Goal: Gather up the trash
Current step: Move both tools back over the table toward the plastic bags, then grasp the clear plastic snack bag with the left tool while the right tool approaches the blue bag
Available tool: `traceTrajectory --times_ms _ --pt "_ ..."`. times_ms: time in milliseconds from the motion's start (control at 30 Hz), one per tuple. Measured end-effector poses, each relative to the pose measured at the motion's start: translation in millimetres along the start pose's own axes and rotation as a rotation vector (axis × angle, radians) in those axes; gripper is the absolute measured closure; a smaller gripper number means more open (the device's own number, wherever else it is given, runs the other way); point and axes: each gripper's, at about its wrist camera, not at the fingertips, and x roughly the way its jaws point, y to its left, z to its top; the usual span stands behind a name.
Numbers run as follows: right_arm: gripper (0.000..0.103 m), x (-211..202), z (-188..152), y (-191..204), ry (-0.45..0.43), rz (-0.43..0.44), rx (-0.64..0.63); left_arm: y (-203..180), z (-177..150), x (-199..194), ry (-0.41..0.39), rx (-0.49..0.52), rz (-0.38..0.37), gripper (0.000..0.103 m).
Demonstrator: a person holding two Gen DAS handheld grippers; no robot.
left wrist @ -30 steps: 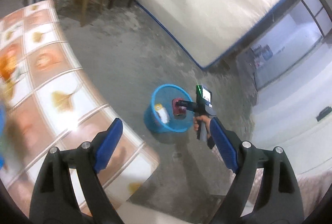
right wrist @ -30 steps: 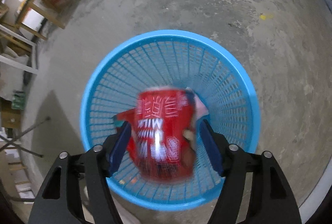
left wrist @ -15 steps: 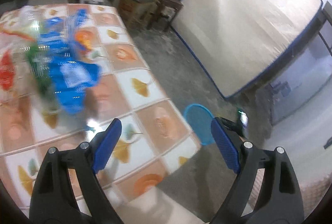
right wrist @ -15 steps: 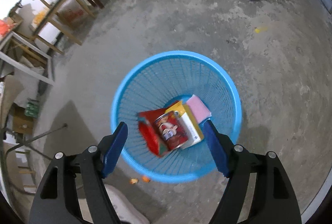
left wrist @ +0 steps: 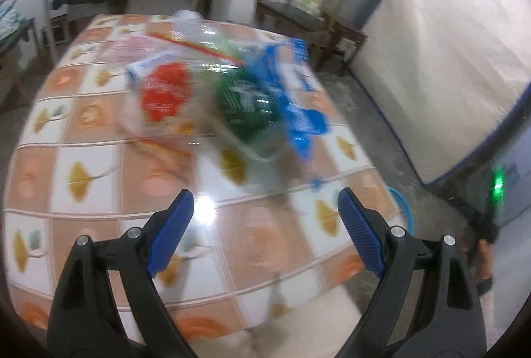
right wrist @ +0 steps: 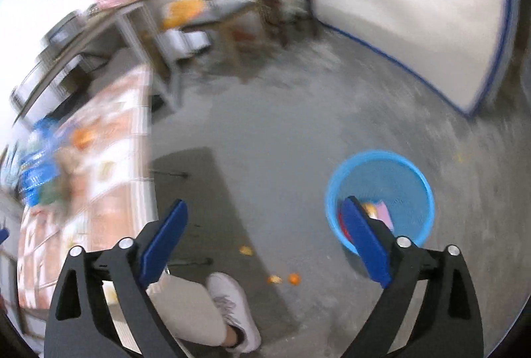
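Observation:
A blurred heap of trash (left wrist: 229, 92) lies on the tiled table (left wrist: 83, 179): a red-printed clear bag, a green packet and blue wrappers. My left gripper (left wrist: 265, 222) hovers open over the table's near part, short of the heap, with nothing between its fingers. The blue mesh basket (right wrist: 418, 192) stands on the floor and holds a red can, a yellow box and a pink piece. My right gripper (right wrist: 262, 235) is high above the floor, left of the basket; its jaws are opening and nothing is between them. The same trash (right wrist: 36, 172) shows at the far left.
A white mattress (left wrist: 448, 66) leans on the wall at the right. Wooden tables and chairs (right wrist: 239, 16) stand at the back. Orange scraps (right wrist: 292, 278) lie on the concrete floor near a person's leg and white shoe (right wrist: 232, 305). The basket rim (left wrist: 405, 208) peeks past the table corner.
The red can has left the right gripper and lies in the basket. The right gripper has risen and swung left. The left gripper has turned from the floor to the table's trash.

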Motion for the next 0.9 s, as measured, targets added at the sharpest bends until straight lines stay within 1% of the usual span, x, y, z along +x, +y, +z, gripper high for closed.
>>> traceTrajectory --times_ms 33,67,133,233,300,367,467,533,567,600,667,700,767,900 --pt "0.008 -7 7 26 -0.021 0.020 -0.046 8 0 -3 -0.011 -0.003 0.028 0.013" --pt "0.007 -11 12 43 -0.037 0.037 -0.073 14 -1 -5 -0.021 -0.004 0.046 0.013" --pt "0.007 -20 23 91 -0.064 0.106 -0.142 30 -1 -13 -0.045 -0.016 0.071 0.011" --pt "0.007 -26 31 151 -0.080 0.122 -0.230 52 -3 -26 -0.078 -0.035 0.061 0.008" --pt "0.007 -29 33 183 -0.100 0.120 -0.283 62 -4 -32 -0.107 -0.048 0.058 0.008" --pt "0.007 -28 34 210 -0.124 0.129 -0.322 73 -3 -39 -0.148 -0.069 0.036 0.008" --pt "0.007 -29 32 239 -0.140 0.200 -0.335 85 1 -40 -0.177 -0.090 -0.015 0.008" --pt "0.007 -27 33 251 -0.130 0.270 -0.301 94 8 -32 -0.177 -0.090 -0.038 0.008" --pt "0.007 -24 33 258 -0.111 0.300 -0.277 96 11 -28 -0.176 -0.087 -0.049 0.008" --pt "0.007 -19 34 265 -0.071 0.325 -0.266 100 16 -21 -0.174 -0.083 -0.068 0.008" --pt "0.007 -8 36 275 -0.003 0.382 -0.266 103 26 -8 -0.174 -0.064 -0.098 0.008" --pt "0.007 -3 37 277 0.027 0.411 -0.261 105 35 3 -0.176 -0.034 -0.106 0.008" --pt "0.007 5 38 283 0.061 0.443 -0.257 106 50 23 -0.161 0.022 -0.085 0.008" --pt "0.007 11 37 292 0.084 0.464 -0.267 104 75 60 -0.115 0.137 -0.066 0.008"
